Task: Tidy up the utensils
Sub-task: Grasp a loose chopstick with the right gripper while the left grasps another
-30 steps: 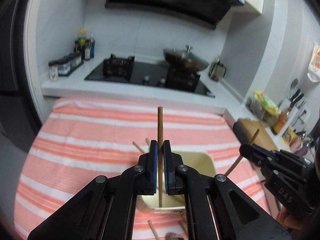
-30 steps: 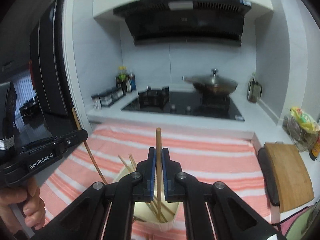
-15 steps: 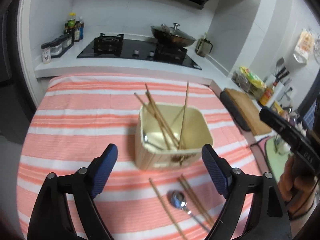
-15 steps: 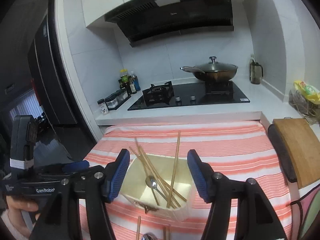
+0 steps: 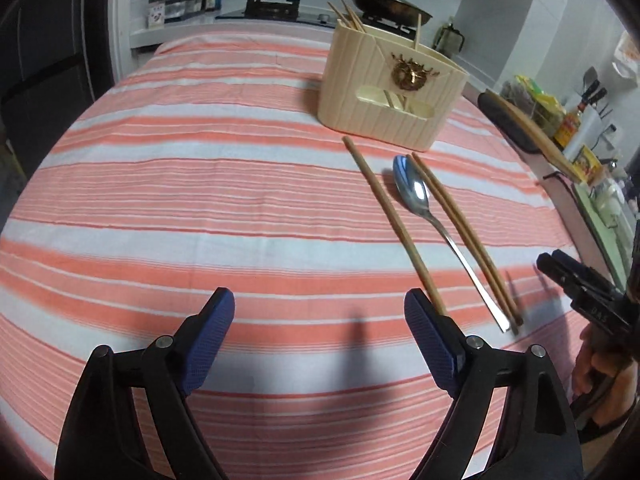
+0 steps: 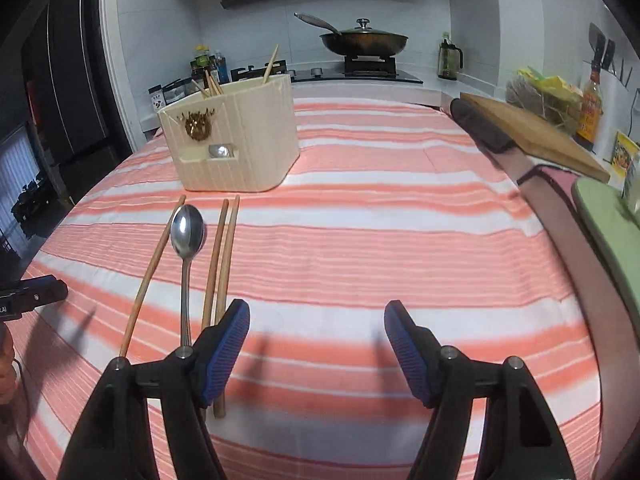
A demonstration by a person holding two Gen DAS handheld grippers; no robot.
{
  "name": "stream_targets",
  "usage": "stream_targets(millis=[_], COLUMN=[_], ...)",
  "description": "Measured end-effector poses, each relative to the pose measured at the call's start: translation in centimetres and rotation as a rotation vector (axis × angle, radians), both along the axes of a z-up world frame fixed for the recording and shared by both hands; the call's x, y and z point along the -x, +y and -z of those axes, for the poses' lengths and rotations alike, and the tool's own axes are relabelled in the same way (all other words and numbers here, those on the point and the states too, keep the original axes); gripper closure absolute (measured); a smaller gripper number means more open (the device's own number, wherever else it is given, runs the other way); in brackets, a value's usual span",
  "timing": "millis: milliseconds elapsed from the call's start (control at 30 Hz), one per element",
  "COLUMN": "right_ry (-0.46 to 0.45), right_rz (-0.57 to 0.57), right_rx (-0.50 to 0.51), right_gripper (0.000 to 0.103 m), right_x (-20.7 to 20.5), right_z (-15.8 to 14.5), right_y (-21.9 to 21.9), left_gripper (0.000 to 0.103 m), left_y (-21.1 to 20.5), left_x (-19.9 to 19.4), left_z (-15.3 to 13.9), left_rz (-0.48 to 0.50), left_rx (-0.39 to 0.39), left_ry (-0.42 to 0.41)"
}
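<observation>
- Both grippers, shut on chopsticks over the cream holder [image 5: 390,92] a second ago, have let them drop in and sunk toward the striped cloth [image 5: 200,208].
- Left gripper [image 5: 319,334]: jaws wide, narrowing slightly, empty; single chopstick [image 5: 394,226] touches or passes behind its right pad.
- Right gripper [image 6: 317,354]: jaws wide, just opening, empty; chopstick pair [image 6: 220,264] runs behind its left finger [image 6: 226,354].
- Next, I judge: centre each chopstick between the pads before closing; spoon [image 6: 186,248] lies between them.

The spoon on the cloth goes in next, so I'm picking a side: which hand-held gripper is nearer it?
Right. The right hand-held gripper sits just right of the spoon handle's end; the left hand-held gripper hangs further off, to its left.
</observation>
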State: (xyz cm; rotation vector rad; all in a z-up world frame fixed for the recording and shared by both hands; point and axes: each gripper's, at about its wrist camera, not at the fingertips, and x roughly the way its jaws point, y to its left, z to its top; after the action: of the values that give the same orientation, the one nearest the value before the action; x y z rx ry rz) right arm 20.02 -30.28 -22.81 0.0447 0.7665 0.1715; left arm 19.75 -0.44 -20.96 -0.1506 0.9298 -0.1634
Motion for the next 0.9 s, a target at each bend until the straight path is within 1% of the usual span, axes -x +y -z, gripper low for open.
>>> stream_targets(millis=[67,200,267,300,367,400,467,533,567,700,800,867,900], right_ry=[0.01,0.034,0.06,0.077,0.107,0.12,0.137,0.153,0.161,0.178,0.186,0.195,0.193], right_rz=[-0.019,-0.086,-0.129,-0.151,-0.173,-0.183,-0.203,-0.212,-0.218,-0.24,-0.234,-0.222,-0.221], right_rx=[-0.026,0.019,0.023,0.024,0.03,0.03,0.026,0.034,0.04,0.051,0.064,0.074,0.079], right_gripper=[0.032,0.032,0.045,0.048,0.062,0.065,0.077,0.083,0.085,0.087,0.089,0.096,0.096], right_x=[0.0,-1.1,-1.8,-2.1,-2.7,-2.9,-3.0,-3.1,-3.1,-3.1,-3.2,-3.3,-3.2], right_z=[-0.1,-0.2,-0.2,0.0,0.4,0.6,0.8,1.1,1.2,1.5,1.7,1.9,1.9], right_y=[0.4,2.3,3.4,3.8,4.5,4.7,5.0,5.3,5.5,6.0,6.1,6.1,6.1], left_gripper=[0.015,0.015,0.015,0.015,0.015,0.015,0.016,0.017,0.018,0.024,0.03,0.038,0.045], left_y=[-1.0,-2.7,-3.6,-4.1,-5.0,-5.3,-5.8,-6.3,-6.5,-7.0,-7.2,-7.2,-7.2], left_x=[0.0,-0.9,-1.4,-1.7,-2.1,-2.3,-2.6,-2.9,-3.0,-3.4,-3.2,-3.1,-3.0], left_z=[-0.2,0.1,0.4,0.7,1.0,1.2,1.5,1.8,1.9,2.6,2.8,2.7,2.7], left_rz=[0.001,-0.003,0.007,0.013,0.027,0.03,0.032,0.033,0.035,0.031,0.024,0.023,0.02], left_rx=[-0.026,-0.022,-0.023,-0.026,-0.026,-0.025,-0.033,-0.048,-0.058,-0.095,-0.132,-0.142,-0.148], left_ry=[-0.007,-0.001,0.001,0.006,0.017,0.018,0.022,0.023,0.024,0.038,0.024,0.017,0.012])
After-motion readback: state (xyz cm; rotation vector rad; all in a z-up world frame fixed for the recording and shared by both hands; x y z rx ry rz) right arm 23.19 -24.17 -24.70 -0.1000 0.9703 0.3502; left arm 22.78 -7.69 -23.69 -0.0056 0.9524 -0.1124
